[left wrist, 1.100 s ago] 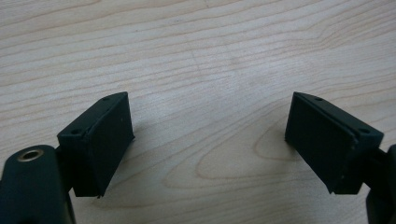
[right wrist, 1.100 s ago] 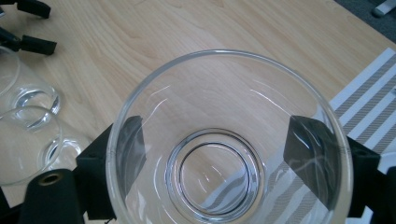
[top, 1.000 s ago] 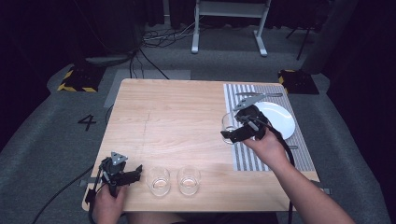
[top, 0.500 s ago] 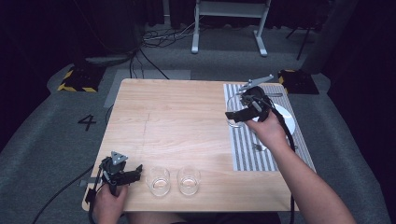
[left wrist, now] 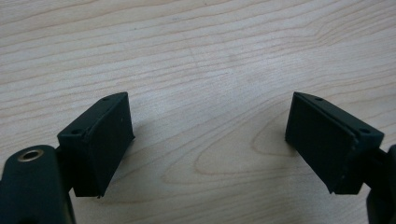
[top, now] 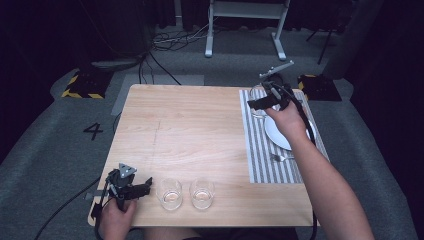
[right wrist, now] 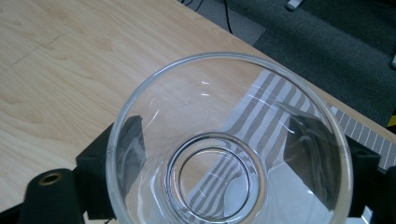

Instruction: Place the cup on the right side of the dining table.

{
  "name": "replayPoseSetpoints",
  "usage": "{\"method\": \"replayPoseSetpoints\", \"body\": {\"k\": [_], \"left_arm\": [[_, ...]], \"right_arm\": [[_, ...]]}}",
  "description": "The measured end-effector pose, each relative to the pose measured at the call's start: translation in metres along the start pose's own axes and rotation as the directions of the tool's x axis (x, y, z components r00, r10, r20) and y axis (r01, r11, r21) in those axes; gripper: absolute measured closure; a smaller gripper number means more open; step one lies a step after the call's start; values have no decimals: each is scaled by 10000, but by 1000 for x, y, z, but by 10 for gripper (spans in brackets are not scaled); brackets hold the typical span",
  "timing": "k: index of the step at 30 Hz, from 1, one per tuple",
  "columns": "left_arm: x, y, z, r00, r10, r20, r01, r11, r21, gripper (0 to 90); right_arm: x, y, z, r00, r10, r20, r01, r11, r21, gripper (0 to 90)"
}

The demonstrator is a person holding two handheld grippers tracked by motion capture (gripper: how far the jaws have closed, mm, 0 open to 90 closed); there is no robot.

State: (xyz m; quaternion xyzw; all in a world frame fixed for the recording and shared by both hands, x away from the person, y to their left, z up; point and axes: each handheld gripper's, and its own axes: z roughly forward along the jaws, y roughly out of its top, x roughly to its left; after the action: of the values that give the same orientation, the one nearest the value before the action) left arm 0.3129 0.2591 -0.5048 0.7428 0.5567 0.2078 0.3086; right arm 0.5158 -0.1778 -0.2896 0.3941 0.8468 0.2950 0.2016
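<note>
The right gripper (right wrist: 229, 154) clamps a clear round drinking glass (right wrist: 229, 140); the high view adds the left gripper (top: 131, 187), open and empty, on the wooden bench (top: 200, 135)

We can read just one mark here: a dark figure "4" (top: 93, 131) on the grey floor (top: 45, 165), just off the left edge of the wooden table (top: 200, 130). We also see yellow-and-black hazard stripes on the two floor blocks, one (top: 80, 85) beyond the table's far left corner and one (top: 316, 86) beyond its far right corner, though they carry no letters. Nothing else gives us a word, a brand or a number that we can make out.
</note>
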Motion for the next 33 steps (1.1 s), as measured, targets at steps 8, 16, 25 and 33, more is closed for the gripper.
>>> {"method": "replayPoseSetpoints", "body": {"k": [8, 16, 25, 33], "left_arm": [[0, 1, 0, 10000, 31, 35, -31, 10000, 16, 152], [1, 2, 2, 10000, 21, 20, -21, 10000, 17, 151], [1, 3, 3, 10000, -7, -2, 7, 10000, 20, 151], [1, 3, 3, 10000, -12, -6, 12, 10000, 17, 151]], "right_arm": [[-17, 8, 22, 9975, 699, 48, -699, 9975, -32, 185], [-35, 9, 55, 9908, 1325, 283, -1331, 9909, 201, 185], [-52, 3, 85, 9871, 1538, 450, -1549, 9876, 235, 185], [-62, -5, 107, 9763, 2095, 545, -2119, 9764, 420, 185]]}}
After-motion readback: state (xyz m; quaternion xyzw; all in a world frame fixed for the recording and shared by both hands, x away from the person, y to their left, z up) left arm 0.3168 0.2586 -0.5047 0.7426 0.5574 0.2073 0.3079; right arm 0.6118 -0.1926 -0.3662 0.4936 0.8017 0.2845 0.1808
